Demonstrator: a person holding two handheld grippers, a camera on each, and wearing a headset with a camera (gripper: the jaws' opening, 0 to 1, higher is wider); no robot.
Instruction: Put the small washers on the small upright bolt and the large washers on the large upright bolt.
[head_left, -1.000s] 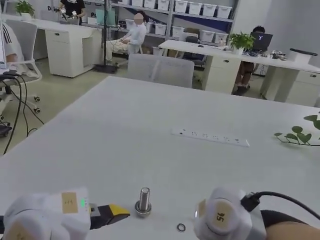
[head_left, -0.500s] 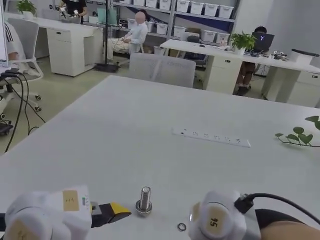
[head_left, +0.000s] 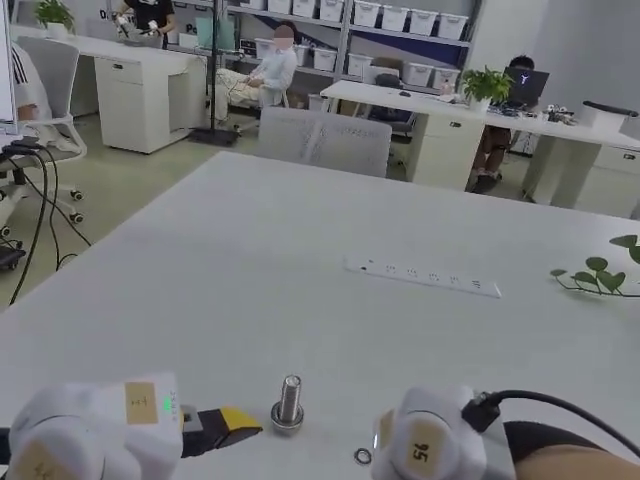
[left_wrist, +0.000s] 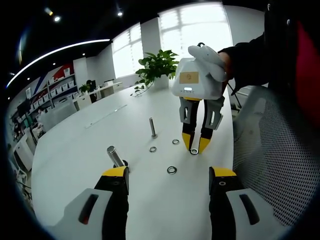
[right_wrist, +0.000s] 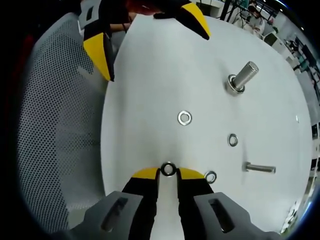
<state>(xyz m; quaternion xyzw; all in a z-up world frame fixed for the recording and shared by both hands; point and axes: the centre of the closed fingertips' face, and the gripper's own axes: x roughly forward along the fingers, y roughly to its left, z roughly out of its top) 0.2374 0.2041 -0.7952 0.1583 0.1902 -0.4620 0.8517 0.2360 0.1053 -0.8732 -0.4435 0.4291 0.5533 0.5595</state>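
Head view: from above the near edge of the table (head_left: 300, 260), facing forward and shallowly down across it to the office beyond. The large bolt (head_left: 289, 403) sits low in frame, near. Left gripper (left_wrist: 169, 173) view: low over the table, looking along it between its own jaws at the right gripper (left_wrist: 195, 145), with windows behind; middle range. Right gripper view: close above the table, tilted steeply down, with a washer (right_wrist: 168, 169) between its own tips at frame bottom, facing back toward the left gripper. Both gripper views share the large bolt, the small bolt (left_wrist: 152, 127) and the loose washers (left_wrist: 172, 170). The head view shares the large bolt with both.
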